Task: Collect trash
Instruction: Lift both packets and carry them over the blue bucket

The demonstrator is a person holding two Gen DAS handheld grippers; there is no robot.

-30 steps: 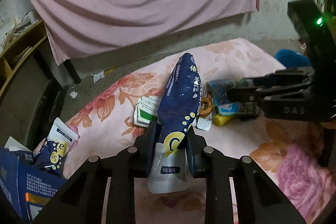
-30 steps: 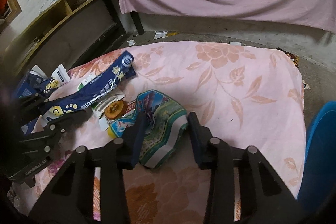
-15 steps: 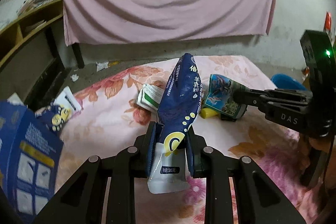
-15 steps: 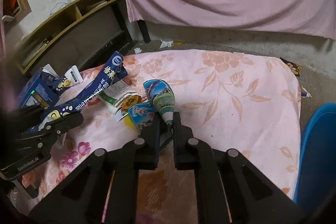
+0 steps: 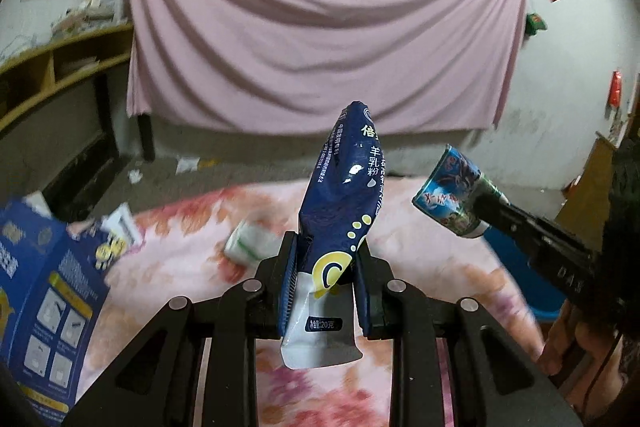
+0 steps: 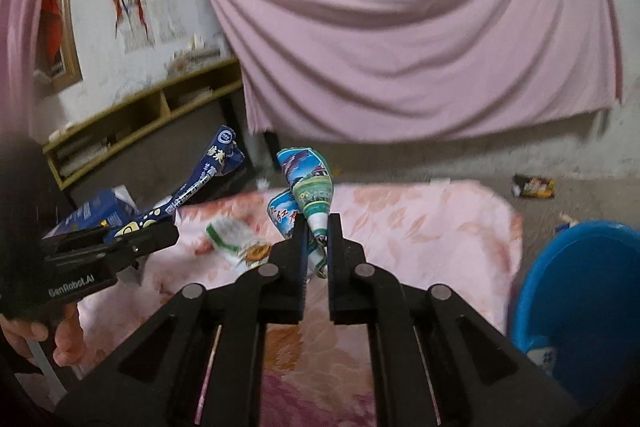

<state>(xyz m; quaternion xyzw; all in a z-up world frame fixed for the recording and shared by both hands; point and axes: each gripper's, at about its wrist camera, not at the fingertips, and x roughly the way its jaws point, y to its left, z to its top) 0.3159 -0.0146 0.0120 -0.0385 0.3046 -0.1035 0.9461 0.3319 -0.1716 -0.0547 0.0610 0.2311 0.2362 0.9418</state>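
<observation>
Two grippers are working above a pink floral blanket [image 6: 440,223]. L gripper [image 5: 326,259] is clamping a dark-blue powder sachet [image 5: 344,187], jaws nearly closed on its lower part, w/ the sachet standing up past the fingertips. R gripper [image 6: 317,227] is pinching a crumpled blue-green wrapper [image 6: 310,183], jaws almost together, wrapper lifted off the blanket. Open air is lying between both loads. A blue bucket [image 6: 576,283] is sitting just off the blanket's right edge. A green-white packet [image 6: 232,239] is lying on the blanket; a blue carton [image 5: 40,299] is sitting at its left edge. A pink curtain [image 5: 320,27] is hanging behind, wooden shelving [image 6: 136,119] to the left.
</observation>
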